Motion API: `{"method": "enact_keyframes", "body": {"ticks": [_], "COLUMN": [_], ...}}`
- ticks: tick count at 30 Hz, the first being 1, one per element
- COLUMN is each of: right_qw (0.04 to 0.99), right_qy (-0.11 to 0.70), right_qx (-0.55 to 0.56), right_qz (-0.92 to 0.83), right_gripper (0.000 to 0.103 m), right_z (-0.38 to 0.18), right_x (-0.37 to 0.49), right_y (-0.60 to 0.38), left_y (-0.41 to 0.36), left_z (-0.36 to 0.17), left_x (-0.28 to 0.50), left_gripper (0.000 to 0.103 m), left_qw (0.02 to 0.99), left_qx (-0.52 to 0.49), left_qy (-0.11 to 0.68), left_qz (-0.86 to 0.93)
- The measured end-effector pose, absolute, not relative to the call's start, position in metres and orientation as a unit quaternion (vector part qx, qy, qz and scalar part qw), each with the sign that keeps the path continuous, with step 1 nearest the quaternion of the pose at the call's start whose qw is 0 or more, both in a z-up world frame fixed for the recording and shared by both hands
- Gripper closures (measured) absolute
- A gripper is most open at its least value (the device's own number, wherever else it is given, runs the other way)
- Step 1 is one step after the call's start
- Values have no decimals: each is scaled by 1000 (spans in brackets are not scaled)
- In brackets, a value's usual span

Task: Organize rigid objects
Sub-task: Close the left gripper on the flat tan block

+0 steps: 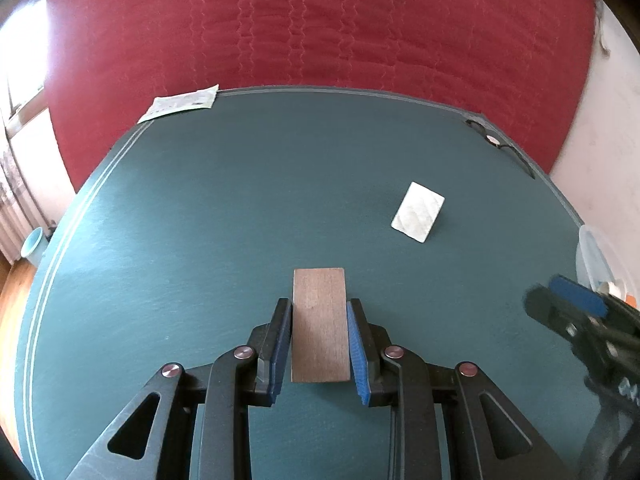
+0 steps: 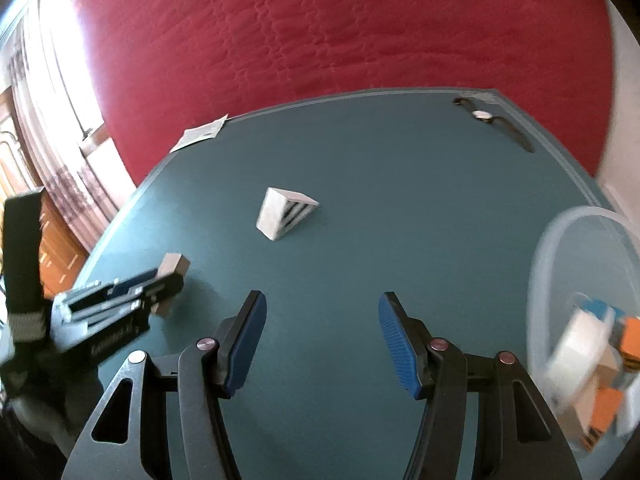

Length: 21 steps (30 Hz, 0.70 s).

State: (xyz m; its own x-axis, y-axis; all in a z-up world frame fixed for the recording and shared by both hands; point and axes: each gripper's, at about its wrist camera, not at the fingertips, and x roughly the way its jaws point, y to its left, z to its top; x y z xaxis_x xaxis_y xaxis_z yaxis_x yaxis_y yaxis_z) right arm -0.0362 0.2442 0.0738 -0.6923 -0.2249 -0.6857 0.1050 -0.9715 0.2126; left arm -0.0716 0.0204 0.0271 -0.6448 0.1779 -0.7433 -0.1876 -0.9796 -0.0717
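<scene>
Wooden block (image 1: 319, 326) clamped in left claw (image 1: 319, 344).

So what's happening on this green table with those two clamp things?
A person is tidying small blocks with a hand-held gripper in each hand. The left gripper has its fingers closed on a brown wooden block. The right gripper is open and holds nothing. A white wedge-shaped block sits loose on the green table. At the right edge, a clear plastic tub already holds some orange, blue and white pieces. A wristwatch lies at the far corner.
</scene>
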Motion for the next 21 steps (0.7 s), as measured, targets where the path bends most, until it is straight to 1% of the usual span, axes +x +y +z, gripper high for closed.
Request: {"method": "enact_keyframes", "body": {"ticks": [7, 21], "right_qw": [106, 85], "right_qy": [-101, -80], "right_qx": [393, 401], "right_qz": [-908, -909], "right_gripper": [43, 43], "right_z": [71, 54], "right_x": [-82, -143], "right_y": [218, 185], "left_y": [5, -1], "left_z": [30, 32], "left_x": [-67, -67], "left_gripper": [74, 74], "left_qw": [99, 107], "left_qx": [-399, -400], "left_qy": [-4, -20], "left_qz": [911, 910]}}
